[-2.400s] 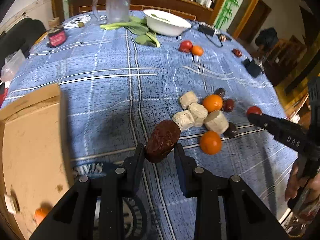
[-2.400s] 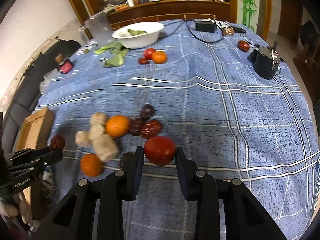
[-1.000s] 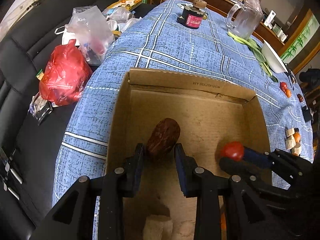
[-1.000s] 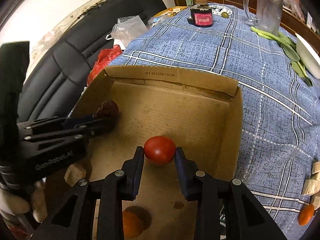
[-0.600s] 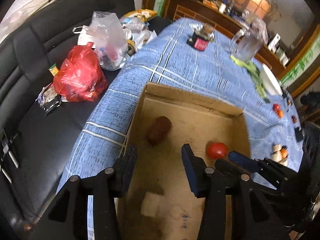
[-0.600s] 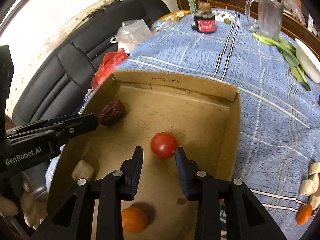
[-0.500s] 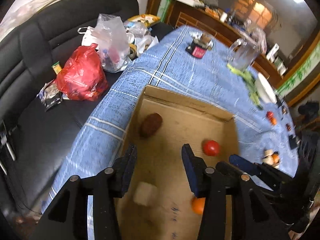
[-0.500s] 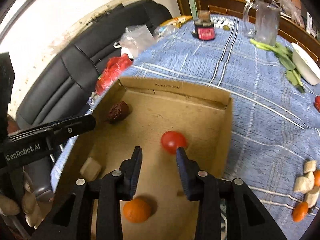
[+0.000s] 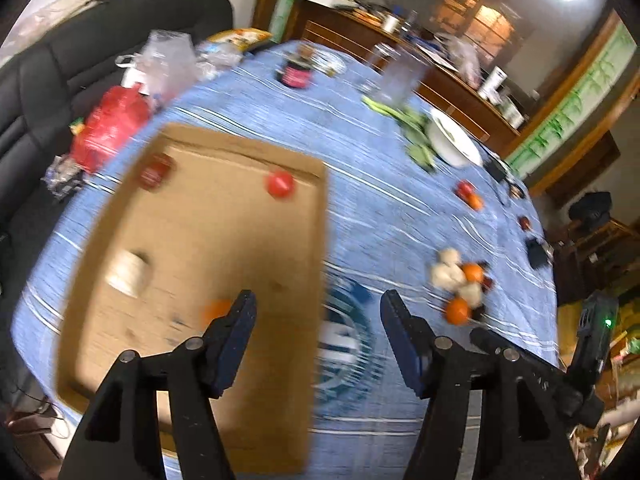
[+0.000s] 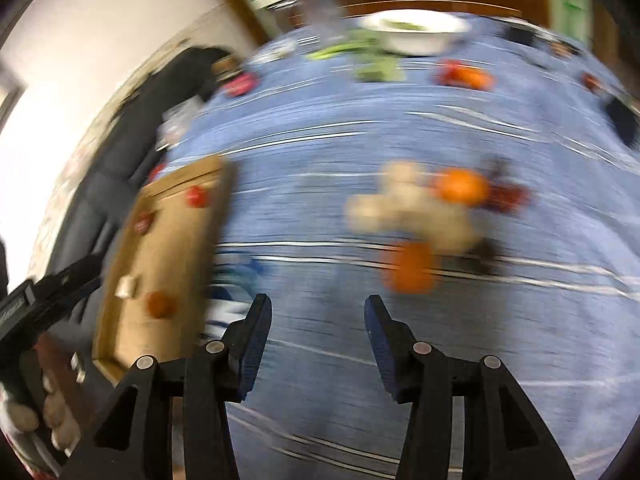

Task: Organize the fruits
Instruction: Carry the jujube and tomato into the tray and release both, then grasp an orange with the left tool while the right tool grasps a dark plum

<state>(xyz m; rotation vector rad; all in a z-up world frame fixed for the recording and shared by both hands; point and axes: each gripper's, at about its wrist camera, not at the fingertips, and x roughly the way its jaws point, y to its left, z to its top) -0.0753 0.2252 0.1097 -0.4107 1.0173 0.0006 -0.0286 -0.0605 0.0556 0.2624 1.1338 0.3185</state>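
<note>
- Tongs, left (image 9: 318, 300): jaws stand wide apart with nothing between them, and have just been opening. A second ago they pinched a dark brown date over the cardboard box (image 9: 324, 240); that date (image 9: 154, 172) now lies loose in the far left corner of the box floor.
- Tongs, right (image 10: 318, 306): also parted and empty, the jaws having just been opening. The red tomato (image 9: 280, 184) they carried a second ago now rests near the box's far wall, well apart from the date.
- Box contents, left wrist view: date, tomato, a pale block (image 9: 128, 270) by the left wall and an orange (image 9: 216, 312) near the left jaw tip. All four lie separately on the box floor.
- Change of view: both cameras previously looked straight down into the box. Now the box sits to the left in each view, and the blue checked cloth of the counter (image 9: 400, 208) fills the middle; heavy blur marks the right wrist view.
- Remaining fruit: a cluster (image 10: 432, 212) of pale blocks, two oranges and dark fruits lies on the cloth ahead of the right tongs, and a further red and orange pair (image 9: 468, 194) sits near the white bowl (image 9: 452, 140).
- Reading for the task: one delivery appears complete, with both pieces released into the box. Both hands seem headed back toward the cluster for another pick, so the sorting is judged partly done.
</note>
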